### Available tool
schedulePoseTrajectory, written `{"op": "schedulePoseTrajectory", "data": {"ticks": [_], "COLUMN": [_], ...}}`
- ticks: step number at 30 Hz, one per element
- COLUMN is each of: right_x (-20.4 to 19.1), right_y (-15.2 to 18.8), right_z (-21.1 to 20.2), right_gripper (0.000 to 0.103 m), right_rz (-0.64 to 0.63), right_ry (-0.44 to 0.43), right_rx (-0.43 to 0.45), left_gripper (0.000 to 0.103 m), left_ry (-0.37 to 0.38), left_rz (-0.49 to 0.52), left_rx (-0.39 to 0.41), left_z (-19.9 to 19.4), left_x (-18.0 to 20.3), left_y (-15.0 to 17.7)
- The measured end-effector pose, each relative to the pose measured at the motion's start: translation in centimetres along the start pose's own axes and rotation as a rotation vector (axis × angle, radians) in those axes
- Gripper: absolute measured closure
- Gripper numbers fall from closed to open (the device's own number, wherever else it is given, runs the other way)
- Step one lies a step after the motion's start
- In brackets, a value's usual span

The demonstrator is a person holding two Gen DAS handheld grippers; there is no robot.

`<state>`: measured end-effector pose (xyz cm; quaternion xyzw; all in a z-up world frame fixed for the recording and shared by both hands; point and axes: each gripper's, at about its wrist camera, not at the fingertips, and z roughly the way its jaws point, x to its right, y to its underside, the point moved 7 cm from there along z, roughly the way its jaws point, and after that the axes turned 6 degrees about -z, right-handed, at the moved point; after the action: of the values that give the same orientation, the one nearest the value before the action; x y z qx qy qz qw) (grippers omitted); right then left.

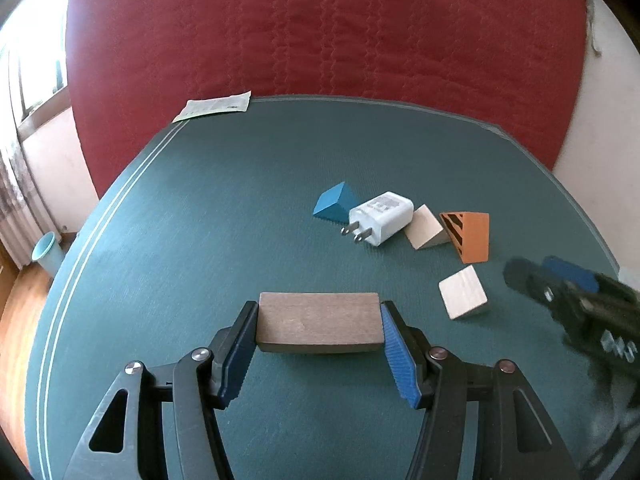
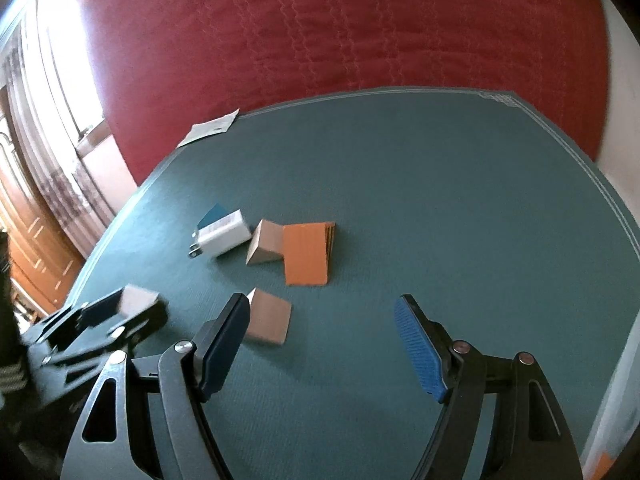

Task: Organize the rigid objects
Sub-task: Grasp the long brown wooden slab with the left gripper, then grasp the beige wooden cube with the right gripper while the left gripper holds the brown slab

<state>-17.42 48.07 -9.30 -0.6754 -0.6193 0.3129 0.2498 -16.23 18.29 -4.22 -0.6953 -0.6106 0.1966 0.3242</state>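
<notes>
Gripping brown block (image 1: 318, 322) | between left claw (image 1: 318, 334) pads

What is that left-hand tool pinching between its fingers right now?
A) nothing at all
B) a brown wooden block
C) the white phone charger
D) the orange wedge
B: in the left wrist view the left gripper has its fingers pressed against both ends of the brown wooden block, while the white charger and the orange wedge lie apart on the green mat.
</notes>
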Motion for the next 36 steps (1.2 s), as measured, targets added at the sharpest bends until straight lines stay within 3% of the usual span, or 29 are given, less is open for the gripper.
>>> {"op": "schedulePoseTrajectory", "data": {"ticks": [10,21,30,36], "right_x": [0.5,-0.6,-3.5,-4.2], "right_y": [-1.4,0.7,4.0,4.3], "right_z": [3.7,2.4,-0.4,-1.4], "right_gripper": [0.027,0.027,0.027,0.027], "right_rz": [0.016,-0.088,-0.160,-0.103], "right_ry": [0.054,0.062,-0.020,-0.059], "right_rx": [-0.058,-0.083,-0.105,-0.080], "left_gripper": [0.041,0.041,0.040,0.041], "left_ry": [0.010,0.004,0.000,-0.003], "left_rz": [-0.006,-0.012,-0.021,-0.041], "left_rx": [-0.004,-0.006,-0.004,0.005], "left_z": [-0.3,0.0,0.0,-0.4], "left_x": [0.1,0.0,-0.5,-1.0], "left_y": [0.5,0.3,0.3,0.4]}}
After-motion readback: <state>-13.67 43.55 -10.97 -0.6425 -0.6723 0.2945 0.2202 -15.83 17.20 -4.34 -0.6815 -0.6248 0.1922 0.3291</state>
